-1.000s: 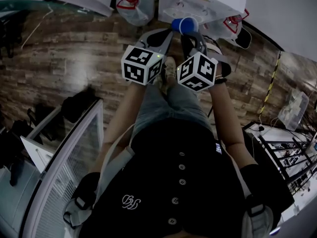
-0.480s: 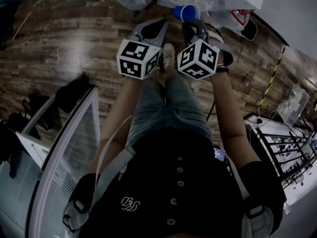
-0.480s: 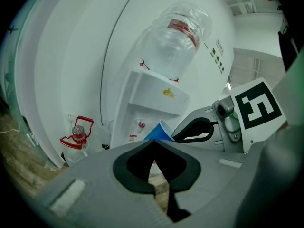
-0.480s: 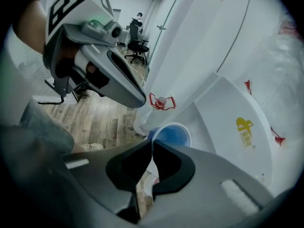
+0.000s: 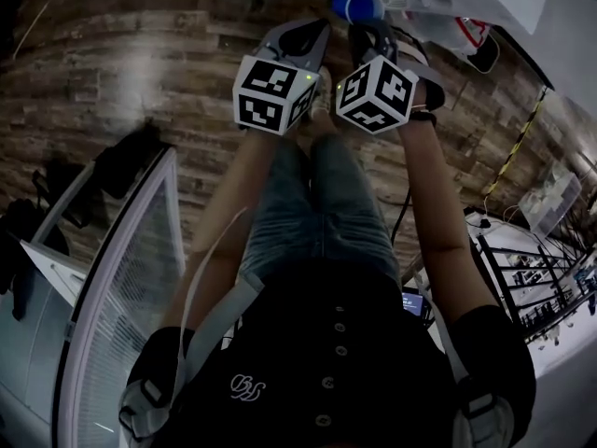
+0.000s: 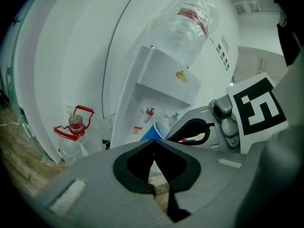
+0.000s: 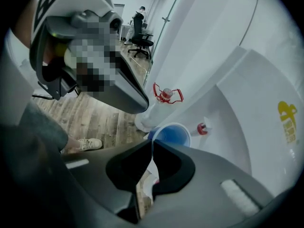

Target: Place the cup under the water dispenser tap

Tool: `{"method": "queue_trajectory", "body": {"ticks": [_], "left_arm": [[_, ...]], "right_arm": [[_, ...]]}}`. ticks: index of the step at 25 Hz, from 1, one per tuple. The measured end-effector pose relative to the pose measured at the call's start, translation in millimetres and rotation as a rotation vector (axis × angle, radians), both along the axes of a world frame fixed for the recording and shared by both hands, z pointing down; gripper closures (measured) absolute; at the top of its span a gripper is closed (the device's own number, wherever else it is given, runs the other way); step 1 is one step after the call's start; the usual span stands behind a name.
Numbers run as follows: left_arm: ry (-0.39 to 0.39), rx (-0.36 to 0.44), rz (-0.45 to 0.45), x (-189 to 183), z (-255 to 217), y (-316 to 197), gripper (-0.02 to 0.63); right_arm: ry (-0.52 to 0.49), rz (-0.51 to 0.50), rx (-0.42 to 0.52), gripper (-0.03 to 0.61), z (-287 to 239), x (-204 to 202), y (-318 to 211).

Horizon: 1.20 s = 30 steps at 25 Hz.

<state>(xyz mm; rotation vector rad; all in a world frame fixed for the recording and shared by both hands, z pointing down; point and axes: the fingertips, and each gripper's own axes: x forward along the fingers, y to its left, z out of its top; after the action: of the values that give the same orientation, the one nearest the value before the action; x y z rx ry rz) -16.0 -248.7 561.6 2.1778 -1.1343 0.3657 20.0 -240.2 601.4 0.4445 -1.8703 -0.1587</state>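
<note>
My right gripper [image 7: 152, 148] is shut on the rim of a blue cup [image 7: 171, 134], whose open mouth faces the camera. The cup hangs in front of the white water dispenser [image 7: 247, 108], a little left of and below its red tap [image 7: 203, 127]. In the head view the cup [image 5: 357, 7] sits at the top edge, beyond the right gripper [image 5: 362, 24]. My left gripper [image 6: 153, 144] is shut with nothing between its jaws and rides just left of the right one. In its view are the dispenser's taps [image 6: 149, 111], the cup [image 6: 153, 132] and the clear bottle [image 6: 187, 25] on top of the dispenser.
A spare water bottle with a red handle [image 6: 73, 127] stands on the wooden floor left of the dispenser. The person's shoe [image 7: 88, 144] is on the floor below the grippers. A curved white wall [image 6: 71, 56] runs behind the dispenser. A glass-topped unit [image 5: 121, 278] stands to the left.
Both grippers have sunk together in front of the dispenser, the cup still gripped. In the head view they and the cup have slid toward the top edge.
</note>
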Motion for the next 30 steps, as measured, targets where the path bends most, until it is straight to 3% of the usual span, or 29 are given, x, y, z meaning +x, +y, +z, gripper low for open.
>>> {"method": "queue_trajectory", "body": {"ticks": [14, 30], "left_arm": [[-0.044, -0.017, 0.006, -2, 58, -15, 0.617], [-0.022, -0.061, -0.017, 5, 97, -26, 0.617]], "right_arm": [[0.062, -0.024, 0.005, 0.566, 62, 7, -22], [0.133, -0.037, 0.054, 0.566, 115, 11, -59]]}}
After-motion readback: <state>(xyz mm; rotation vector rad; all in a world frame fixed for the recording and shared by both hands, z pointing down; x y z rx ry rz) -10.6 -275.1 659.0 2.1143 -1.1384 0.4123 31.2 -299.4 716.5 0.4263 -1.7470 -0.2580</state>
